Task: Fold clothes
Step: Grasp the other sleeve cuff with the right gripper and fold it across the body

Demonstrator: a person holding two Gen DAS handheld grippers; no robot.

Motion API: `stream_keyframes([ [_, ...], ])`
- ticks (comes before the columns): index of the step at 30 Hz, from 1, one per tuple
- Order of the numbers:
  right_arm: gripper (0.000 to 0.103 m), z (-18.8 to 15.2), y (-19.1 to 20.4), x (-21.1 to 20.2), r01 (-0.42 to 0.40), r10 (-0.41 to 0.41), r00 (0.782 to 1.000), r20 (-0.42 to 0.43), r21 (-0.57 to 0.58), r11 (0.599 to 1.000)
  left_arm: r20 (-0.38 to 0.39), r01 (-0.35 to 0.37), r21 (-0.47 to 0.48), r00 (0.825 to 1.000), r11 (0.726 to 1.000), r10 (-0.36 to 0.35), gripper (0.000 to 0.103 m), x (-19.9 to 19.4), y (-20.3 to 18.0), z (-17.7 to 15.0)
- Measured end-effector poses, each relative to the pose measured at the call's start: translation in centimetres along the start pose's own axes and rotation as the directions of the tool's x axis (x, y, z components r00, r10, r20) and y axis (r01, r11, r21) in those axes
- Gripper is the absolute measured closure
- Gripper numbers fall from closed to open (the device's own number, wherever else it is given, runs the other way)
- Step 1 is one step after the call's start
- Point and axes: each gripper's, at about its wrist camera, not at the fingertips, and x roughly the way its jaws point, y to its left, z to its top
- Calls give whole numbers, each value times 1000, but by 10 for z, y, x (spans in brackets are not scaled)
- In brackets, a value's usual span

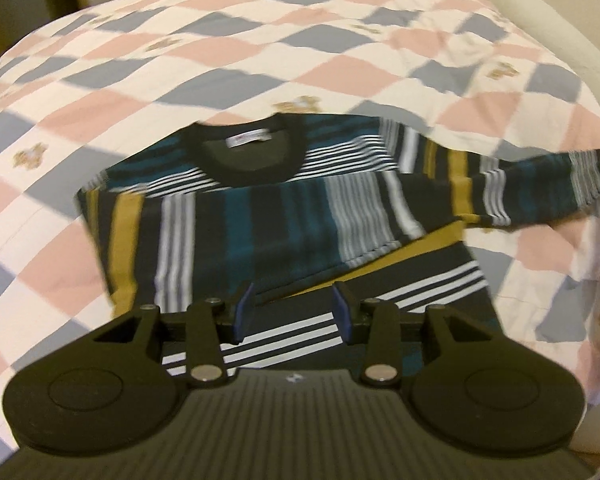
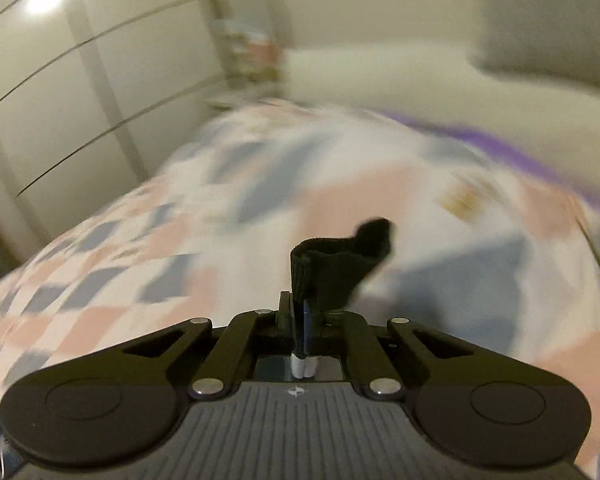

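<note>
A striped sweater [image 1: 284, 216] lies on the quilted bed [image 1: 100, 92]. The left gripper [image 1: 294, 312] hovers spread over its hem; the right gripper [image 2: 306, 320] pinches its black cuff [image 2: 332, 264].

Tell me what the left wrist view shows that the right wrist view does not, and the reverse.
Only the left wrist view shows the striped knit sweater lying on the bed, one sleeve folded across its body and the other stretching out to the right, with the open left gripper over its lower part. Only the right wrist view shows the right gripper shut on a black ribbed cuff, plus pale wardrobe doors. Both show the pink, grey and white checked quilt.
</note>
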Motion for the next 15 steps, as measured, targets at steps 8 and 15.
stream_keyframes([
  [8, 98, -76, 237, -45, -395, 371, 919, -136, -341, 853, 5, -22, -73, 1000, 997, 22, 67, -10, 75, -15],
  [15, 64, -191, 385, -38, -589, 384, 792, -474, -430, 684, -40, 4, -145, 999, 989, -10, 67, -2, 136, -38],
])
